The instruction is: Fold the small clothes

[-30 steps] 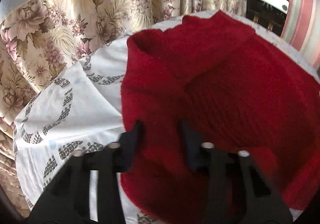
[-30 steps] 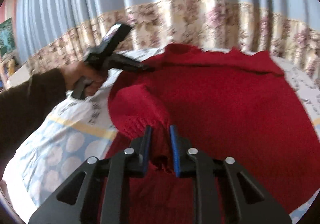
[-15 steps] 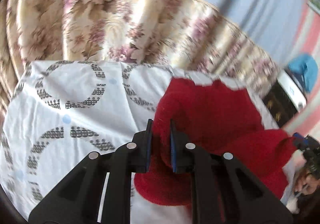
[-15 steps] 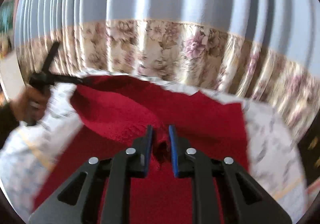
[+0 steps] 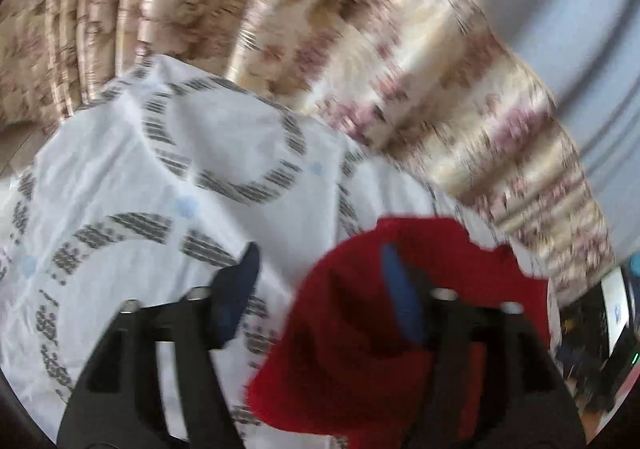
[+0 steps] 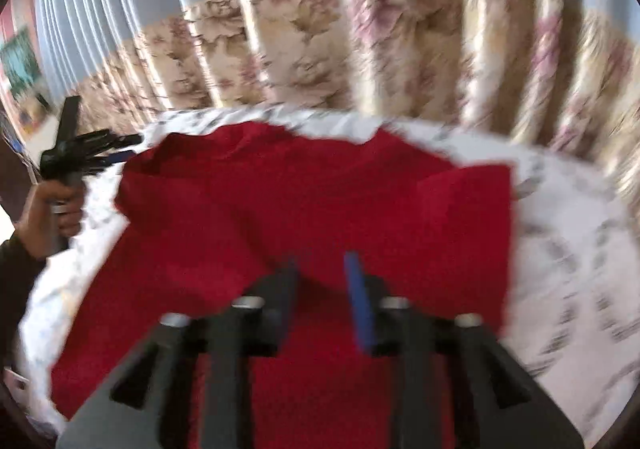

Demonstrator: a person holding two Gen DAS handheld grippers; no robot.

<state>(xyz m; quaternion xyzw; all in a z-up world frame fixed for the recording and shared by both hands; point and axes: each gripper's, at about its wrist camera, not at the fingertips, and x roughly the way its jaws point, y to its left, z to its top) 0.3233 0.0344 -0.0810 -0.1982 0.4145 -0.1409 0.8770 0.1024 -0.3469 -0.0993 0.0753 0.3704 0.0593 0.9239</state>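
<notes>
While the red sweater (image 6: 304, 217) lies spread across the patterned sheet (image 5: 120, 185), both grippers' jaws have just been opening, nothing pinched; the right gripper (image 6: 322, 289) hovers over its middle, nearer than the left gripper (image 5: 320, 281) (at its edge).

The left hand-held gripper (image 5: 316, 281) has just been opening, its jaws now wide apart and pinching nothing. The right hand-held gripper (image 6: 324, 281) has likewise just parted. The left hand (image 6: 48, 217) grips its handle.
</notes>
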